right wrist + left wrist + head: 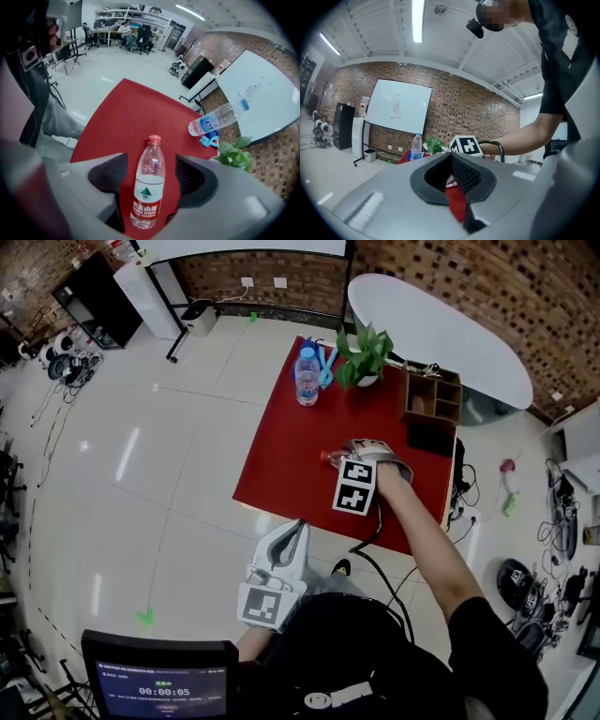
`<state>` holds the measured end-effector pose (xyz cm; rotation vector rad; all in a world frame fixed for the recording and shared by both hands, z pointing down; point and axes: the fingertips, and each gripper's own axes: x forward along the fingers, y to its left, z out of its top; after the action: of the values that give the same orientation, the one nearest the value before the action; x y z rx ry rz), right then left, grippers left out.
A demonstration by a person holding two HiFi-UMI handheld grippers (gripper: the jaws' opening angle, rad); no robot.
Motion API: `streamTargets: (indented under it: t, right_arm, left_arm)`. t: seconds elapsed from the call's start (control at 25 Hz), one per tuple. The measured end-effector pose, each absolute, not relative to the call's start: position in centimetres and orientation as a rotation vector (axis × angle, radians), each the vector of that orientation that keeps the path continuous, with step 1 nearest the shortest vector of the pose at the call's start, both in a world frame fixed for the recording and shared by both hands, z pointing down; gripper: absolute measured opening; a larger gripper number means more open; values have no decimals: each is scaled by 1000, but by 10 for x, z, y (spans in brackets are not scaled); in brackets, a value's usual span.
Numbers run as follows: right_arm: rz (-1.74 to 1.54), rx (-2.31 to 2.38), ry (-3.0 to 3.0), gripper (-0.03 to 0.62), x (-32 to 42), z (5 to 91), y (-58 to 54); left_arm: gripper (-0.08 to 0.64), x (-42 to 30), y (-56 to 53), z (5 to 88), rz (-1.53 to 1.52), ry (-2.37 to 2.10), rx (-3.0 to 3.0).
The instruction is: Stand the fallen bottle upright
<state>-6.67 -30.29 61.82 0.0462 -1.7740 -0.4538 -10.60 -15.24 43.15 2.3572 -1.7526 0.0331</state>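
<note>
A clear bottle with a red cap and red label (147,187) lies on its side on the red table (286,451). In the head view only its cap end (327,457) shows, pointing left. My right gripper (349,456) points steeply down over it. In the right gripper view this gripper (149,172) is open, the bottle lying between the dark pads (108,174) with a gap on each side. My left gripper (292,538) hangs low off the table's near edge, close to the person's body; its jaws look shut and empty (451,174).
A blue-labelled water bottle (307,377) stands upright at the table's far left, beside a blue object (325,367). A potted plant (364,354) and a wooden organiser (431,396) stand along the far edge. A cable (375,563) trails off the near side. White floor surrounds the table.
</note>
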Motion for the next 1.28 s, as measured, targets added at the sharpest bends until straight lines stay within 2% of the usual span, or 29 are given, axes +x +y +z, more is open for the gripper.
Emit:
streamTargets:
  t: [0.24, 0.56, 0.84, 0.96, 1.12, 1.28]
  right_arm:
    - [-375, -9, -1587, 310, -66, 687, -327]
    - [-342, 2, -1605, 299, -64, 690, -334]
    - [-93, 385, -2068, 299, -68, 578, -357]
    - [75, 610, -2301, 299, -46, 529, -372]
    - [170, 777, -2463, 299, -11, 498, -375]
    - [151, 827, -2495, 299, -7, 494, -376]
  left_arm:
    - [8, -151, -144, 437, 0, -1852, 2254]
    - [7, -168, -142, 441, -35, -1880, 2211]
    - [8, -156, -155, 428, -33, -1802, 2308]
    - [8, -137, -161, 422, -15, -1747, 2373]
    - [8, -102, -164, 420, 18, -1687, 2440]
    - [8, -93, -170, 415, 30, -1663, 2467]
